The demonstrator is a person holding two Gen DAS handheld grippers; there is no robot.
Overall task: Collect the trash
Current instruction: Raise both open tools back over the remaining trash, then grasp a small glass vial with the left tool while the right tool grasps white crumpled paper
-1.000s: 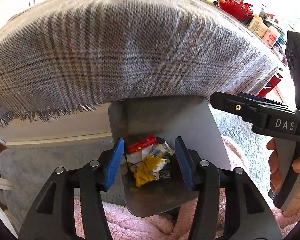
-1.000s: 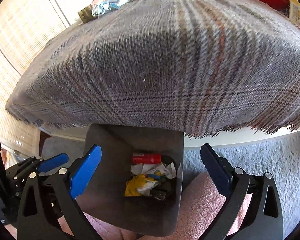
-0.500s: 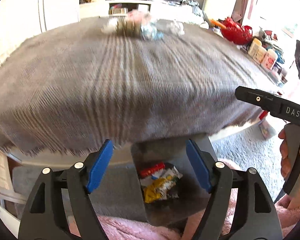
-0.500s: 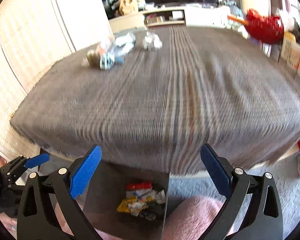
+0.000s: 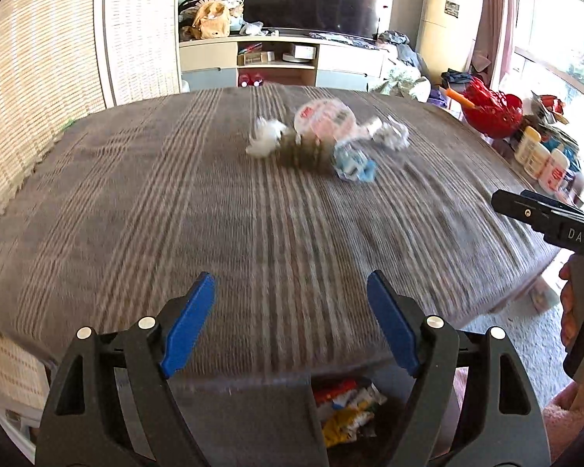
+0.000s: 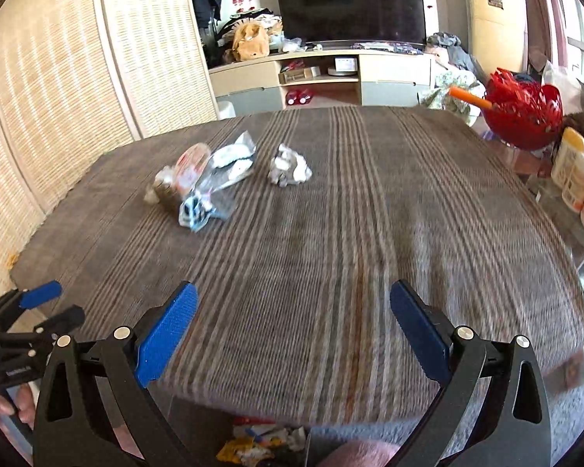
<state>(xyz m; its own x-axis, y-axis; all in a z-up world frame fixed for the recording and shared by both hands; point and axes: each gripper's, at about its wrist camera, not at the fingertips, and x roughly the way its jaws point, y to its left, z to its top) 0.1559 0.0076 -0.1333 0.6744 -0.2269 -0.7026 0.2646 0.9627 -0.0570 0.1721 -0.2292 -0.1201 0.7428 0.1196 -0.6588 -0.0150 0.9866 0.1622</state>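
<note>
Left wrist view: the left tongs are empty, jaws opening wide, and the trash pile lies ahead at twelve o'clock on the cloth-covered table. From the right tongs, also spread and empty, the pile sits toward eleven o'clock, its long axis running left-right. Neither hand looks clearly nearer. The bin waits below the near edge.

A dark television stands on a low cabinet at the far wall. A red basket and white bottles are beside the striped tablecloth.
</note>
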